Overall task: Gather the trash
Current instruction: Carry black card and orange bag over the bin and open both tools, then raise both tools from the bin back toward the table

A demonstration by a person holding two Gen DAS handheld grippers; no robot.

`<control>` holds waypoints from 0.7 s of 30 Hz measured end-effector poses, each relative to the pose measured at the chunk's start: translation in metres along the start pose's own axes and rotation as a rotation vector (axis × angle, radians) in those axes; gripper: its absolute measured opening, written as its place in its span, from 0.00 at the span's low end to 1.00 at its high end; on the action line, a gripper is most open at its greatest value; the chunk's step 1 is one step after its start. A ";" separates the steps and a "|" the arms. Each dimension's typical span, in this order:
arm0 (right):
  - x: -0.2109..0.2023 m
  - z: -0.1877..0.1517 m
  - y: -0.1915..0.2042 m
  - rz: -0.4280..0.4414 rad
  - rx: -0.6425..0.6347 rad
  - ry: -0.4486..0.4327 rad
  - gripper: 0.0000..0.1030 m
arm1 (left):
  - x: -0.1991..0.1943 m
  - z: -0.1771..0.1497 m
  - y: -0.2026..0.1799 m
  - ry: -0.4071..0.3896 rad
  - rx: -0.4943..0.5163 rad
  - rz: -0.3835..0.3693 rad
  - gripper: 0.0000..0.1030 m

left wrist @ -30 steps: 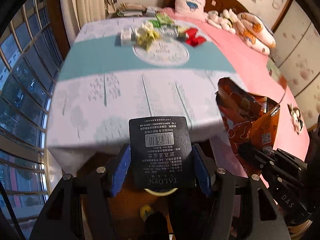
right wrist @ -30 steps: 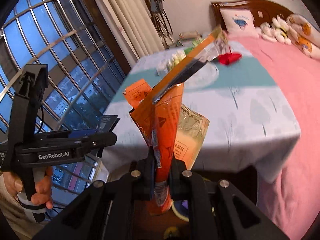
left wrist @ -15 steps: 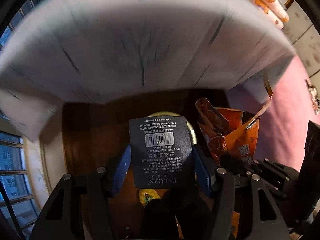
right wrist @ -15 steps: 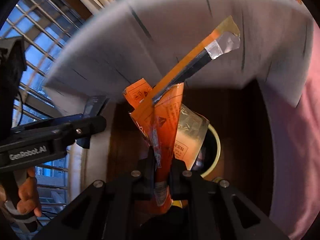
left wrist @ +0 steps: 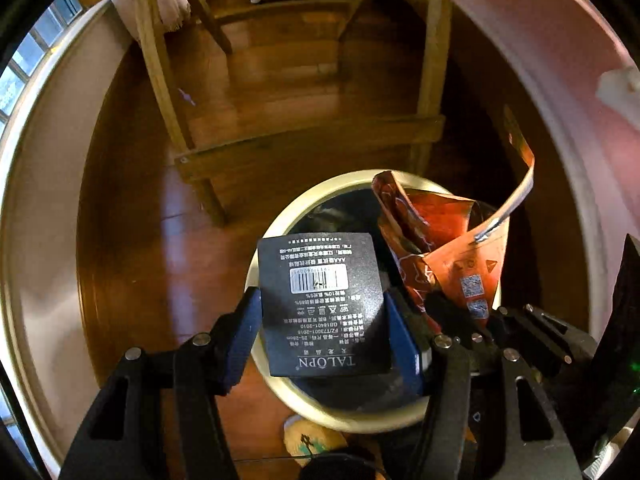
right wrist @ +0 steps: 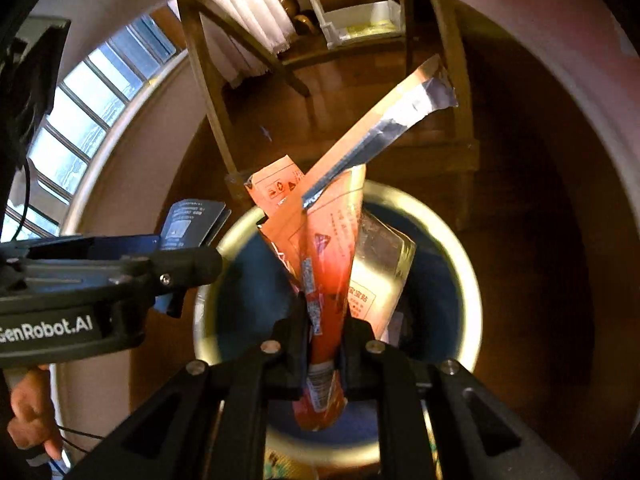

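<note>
The left gripper (left wrist: 322, 312) pinches a black card (left wrist: 322, 304) (barcode side up) between its blue pads, above the bin (left wrist: 280, 224). At its 3 o'clock, the right gripper (right wrist: 325, 330) is clamped tight on an orange snack wrapper (right wrist: 324, 248), also over the bin's opening. At 12 o'clock stands a wooden table frame (left wrist: 304, 148).

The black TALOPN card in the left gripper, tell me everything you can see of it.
The black card is a flat, stiff-looking rectangle, seemingly cardboard, printed in white with small text, a white barcode label near the top and TALOPN near the bottom, all upside down in the left wrist view. The left gripper is shut on its two side edges with blue-padded fingers. It hangs over the open, cream-rimmed trash bin, touching nothing else visible.
</note>
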State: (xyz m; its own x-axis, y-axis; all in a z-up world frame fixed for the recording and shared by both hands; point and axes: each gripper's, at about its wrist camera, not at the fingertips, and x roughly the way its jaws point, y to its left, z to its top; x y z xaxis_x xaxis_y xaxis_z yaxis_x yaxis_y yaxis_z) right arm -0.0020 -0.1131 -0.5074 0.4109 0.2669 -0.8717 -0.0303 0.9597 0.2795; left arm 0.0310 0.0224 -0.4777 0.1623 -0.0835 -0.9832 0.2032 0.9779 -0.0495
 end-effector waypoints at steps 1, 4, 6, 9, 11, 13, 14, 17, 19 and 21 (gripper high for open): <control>0.010 -0.002 -0.001 -0.003 -0.011 -0.002 0.15 | 0.008 0.002 0.001 0.002 0.001 -0.001 0.58; 0.036 0.000 -0.007 -0.010 -0.004 0.025 0.25 | 0.028 0.005 0.006 0.009 -0.003 -0.006 0.59; 0.047 0.001 -0.009 -0.015 0.000 0.046 0.46 | 0.038 0.007 0.008 0.024 -0.006 -0.013 0.61; 0.056 -0.001 -0.010 -0.022 -0.003 0.067 0.53 | 0.045 0.011 0.009 0.033 0.002 -0.007 0.74; 0.056 -0.003 -0.008 -0.026 -0.011 0.074 0.53 | 0.046 0.012 0.009 0.022 0.017 0.016 0.78; 0.054 -0.004 -0.007 -0.029 -0.017 0.082 0.53 | 0.047 0.012 0.009 0.005 0.026 0.034 0.86; 0.053 -0.005 -0.006 -0.033 -0.018 0.086 0.53 | 0.043 0.012 0.009 0.000 0.027 0.041 0.90; 0.040 -0.005 -0.004 -0.036 -0.014 0.090 0.55 | 0.031 0.010 0.010 -0.016 0.036 0.058 0.93; 0.028 -0.003 -0.002 -0.039 -0.010 0.088 0.55 | 0.019 0.009 0.011 -0.020 0.036 0.062 0.93; 0.015 0.000 0.000 -0.043 -0.007 0.084 0.55 | 0.001 0.006 0.012 -0.022 0.030 0.065 0.93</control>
State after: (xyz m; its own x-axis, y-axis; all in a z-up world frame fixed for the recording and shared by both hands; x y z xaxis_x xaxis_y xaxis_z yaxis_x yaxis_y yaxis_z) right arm 0.0041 -0.1089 -0.5205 0.3344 0.2313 -0.9136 -0.0206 0.9710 0.2382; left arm 0.0398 0.0327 -0.4785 0.1976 -0.0247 -0.9800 0.2208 0.9751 0.0200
